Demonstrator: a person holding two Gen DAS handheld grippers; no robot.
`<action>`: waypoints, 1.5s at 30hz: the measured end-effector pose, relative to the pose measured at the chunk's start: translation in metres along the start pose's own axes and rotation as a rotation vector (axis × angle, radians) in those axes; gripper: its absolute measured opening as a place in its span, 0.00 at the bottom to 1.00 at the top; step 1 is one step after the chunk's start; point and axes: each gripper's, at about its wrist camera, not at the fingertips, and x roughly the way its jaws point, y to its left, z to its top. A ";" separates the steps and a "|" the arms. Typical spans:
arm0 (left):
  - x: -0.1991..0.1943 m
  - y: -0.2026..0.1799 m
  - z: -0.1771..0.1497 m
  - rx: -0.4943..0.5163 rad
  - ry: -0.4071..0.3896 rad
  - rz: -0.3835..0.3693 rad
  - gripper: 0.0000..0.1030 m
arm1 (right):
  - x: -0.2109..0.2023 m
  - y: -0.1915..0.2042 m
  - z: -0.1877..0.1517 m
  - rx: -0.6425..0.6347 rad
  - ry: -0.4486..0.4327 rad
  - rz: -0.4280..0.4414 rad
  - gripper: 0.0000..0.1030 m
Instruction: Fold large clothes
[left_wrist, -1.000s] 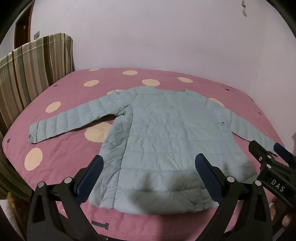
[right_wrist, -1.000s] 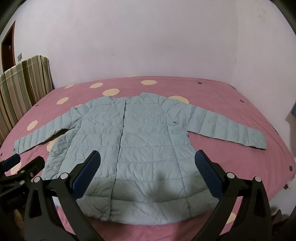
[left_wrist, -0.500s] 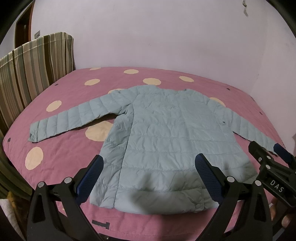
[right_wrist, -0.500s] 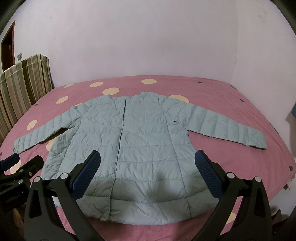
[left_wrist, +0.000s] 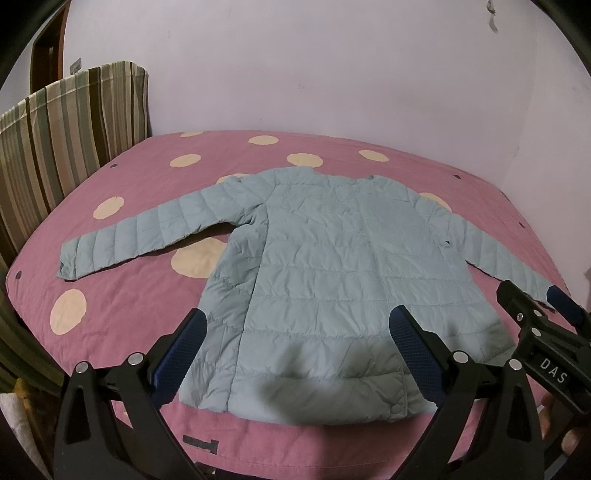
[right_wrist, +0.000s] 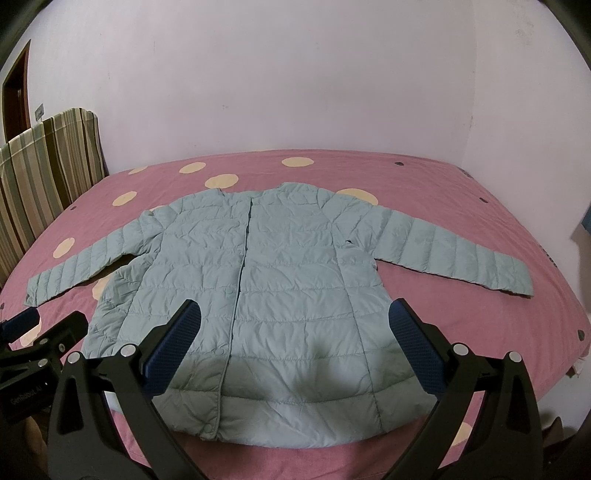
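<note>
A pale blue quilted jacket (left_wrist: 332, 266) (right_wrist: 266, 280) lies flat and face up on the bed, both sleeves spread outwards and its hem toward me. My left gripper (left_wrist: 295, 332) hovers open above the hem, holding nothing. Above the same hem, further right, my right gripper (right_wrist: 291, 325) is open and empty too. The right gripper's body shows at the right edge of the left wrist view, and the left one's at the lower left of the right wrist view.
The bed has a pink cover with cream dots (left_wrist: 122, 314) (right_wrist: 517, 192). A striped headboard cushion (left_wrist: 66, 140) (right_wrist: 48, 158) stands at the left. Pale walls close the far side and the right.
Both views have drifted very slightly; the jacket and both open grippers stand as before.
</note>
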 end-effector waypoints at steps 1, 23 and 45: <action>0.000 0.000 0.000 0.000 0.001 0.001 0.95 | 0.000 0.000 0.000 0.000 0.000 0.000 0.98; 0.000 0.003 -0.001 -0.002 0.009 0.005 0.95 | 0.001 0.000 0.000 0.000 0.003 0.000 0.98; 0.000 0.002 0.000 0.000 0.009 0.005 0.95 | 0.000 0.000 0.000 -0.001 0.003 -0.001 0.98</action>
